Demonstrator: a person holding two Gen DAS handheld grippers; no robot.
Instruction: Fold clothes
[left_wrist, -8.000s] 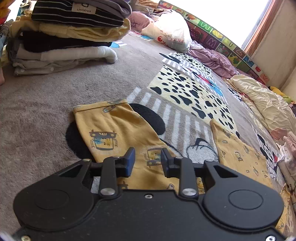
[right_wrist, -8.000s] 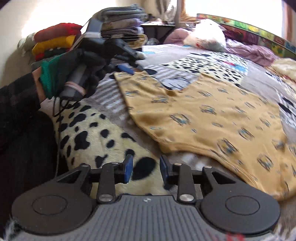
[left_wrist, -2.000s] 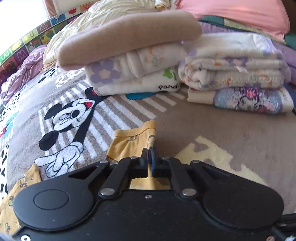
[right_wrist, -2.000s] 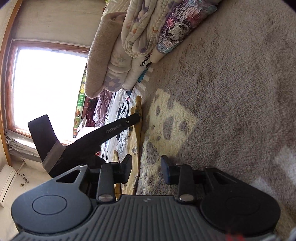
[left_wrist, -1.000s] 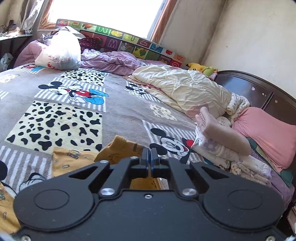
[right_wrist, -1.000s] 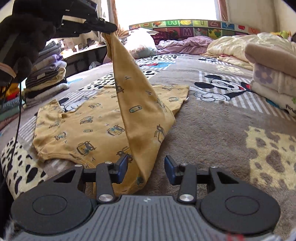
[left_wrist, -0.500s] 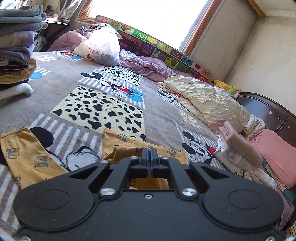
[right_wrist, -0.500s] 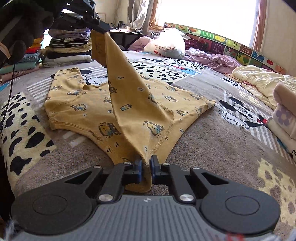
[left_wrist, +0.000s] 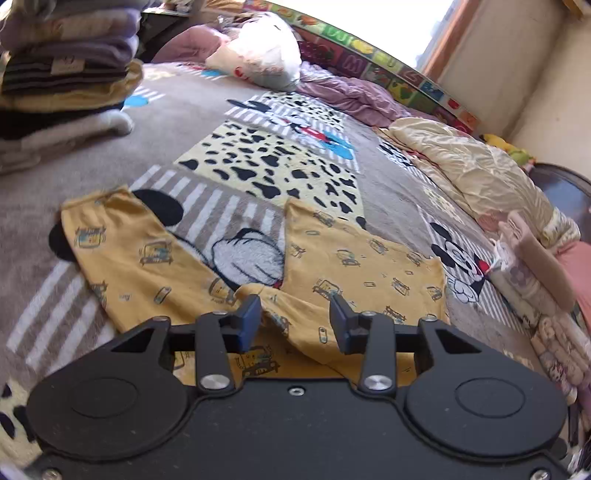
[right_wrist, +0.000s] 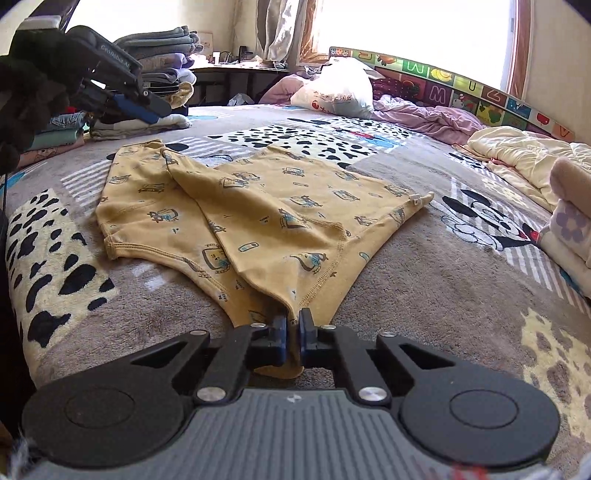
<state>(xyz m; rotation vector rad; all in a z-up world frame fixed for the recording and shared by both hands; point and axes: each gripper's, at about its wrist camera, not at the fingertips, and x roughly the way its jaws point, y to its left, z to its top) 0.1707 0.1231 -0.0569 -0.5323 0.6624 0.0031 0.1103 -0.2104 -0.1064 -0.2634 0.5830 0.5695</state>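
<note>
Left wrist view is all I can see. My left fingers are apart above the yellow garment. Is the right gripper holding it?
Observer: Yes. The right gripper is shut on the hem of the yellow garment, near the bed's edge.
Operator: Is my left gripper touching the fabric?
Observer: No. In the right wrist view the left gripper is open and raised above the far sleeve.
Operator: Is the garment flat?
Observer: Partly. One side is folded over the middle, leaving a diagonal ridge.
</note>
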